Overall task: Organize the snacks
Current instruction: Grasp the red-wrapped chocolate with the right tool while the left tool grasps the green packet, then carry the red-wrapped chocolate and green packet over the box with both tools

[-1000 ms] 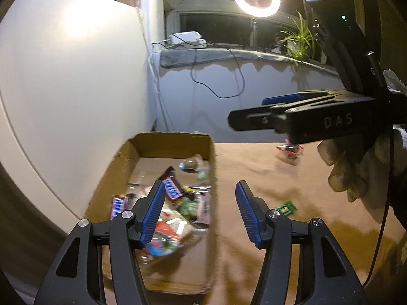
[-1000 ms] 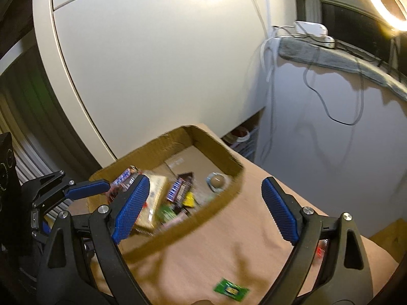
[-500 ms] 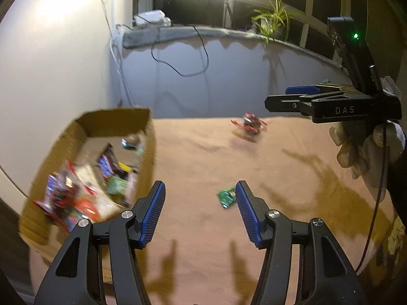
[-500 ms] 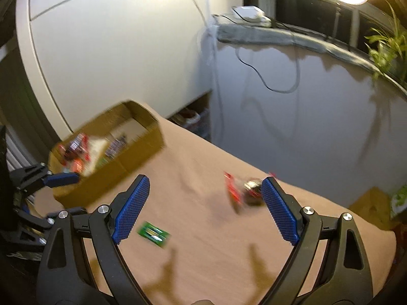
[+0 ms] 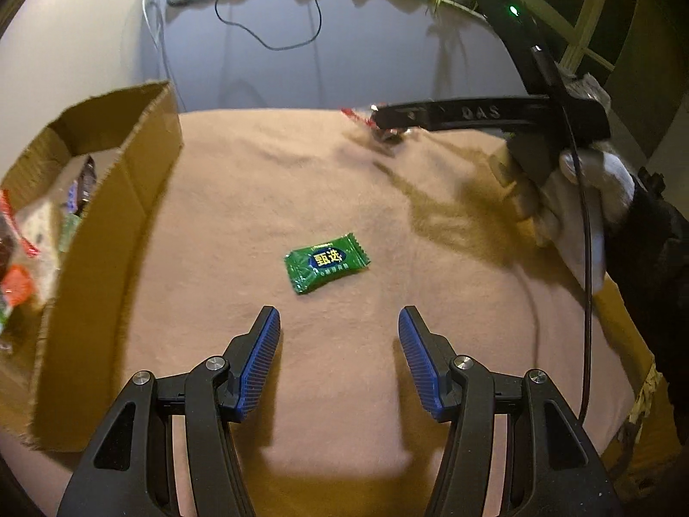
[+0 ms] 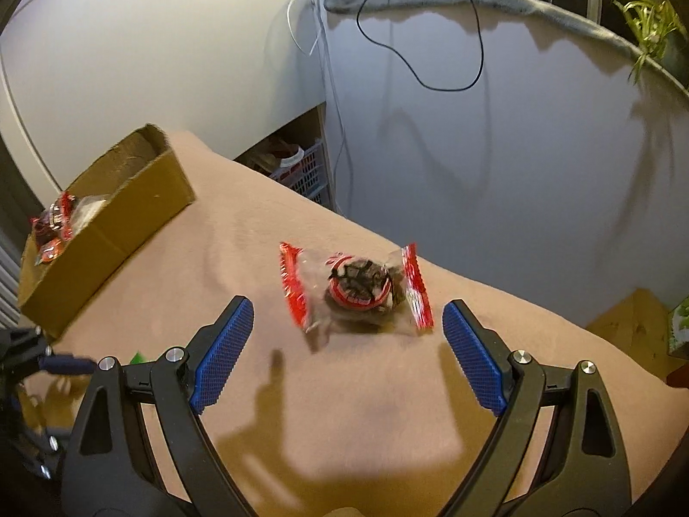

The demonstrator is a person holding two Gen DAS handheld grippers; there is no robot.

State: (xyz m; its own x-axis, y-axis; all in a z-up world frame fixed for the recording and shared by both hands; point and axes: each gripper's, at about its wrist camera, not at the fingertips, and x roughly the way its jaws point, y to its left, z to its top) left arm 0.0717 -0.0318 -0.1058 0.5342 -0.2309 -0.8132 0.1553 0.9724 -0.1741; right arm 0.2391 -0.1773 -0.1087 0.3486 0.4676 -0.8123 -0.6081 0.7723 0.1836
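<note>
Left gripper was spread with nothing between the pads, angled down at the green candy packet lying flat on the tan cloth just ahead of its tips. That packet looked light, thin and crinkly, probably slick foil; best pinched across the padded middle, not the crimped ends. Right gripper was spread wide and empty too, with the red-ended clear wrapper just beyond its tips, resting on the cloth. Dark round sweet inside; wrapper looked floppy at the twisted ends, so the firm lump in the centre seemed the place to grab. Farther off to the left, the cardboard box sat on the cloth already holding mixed snacks.
</note>
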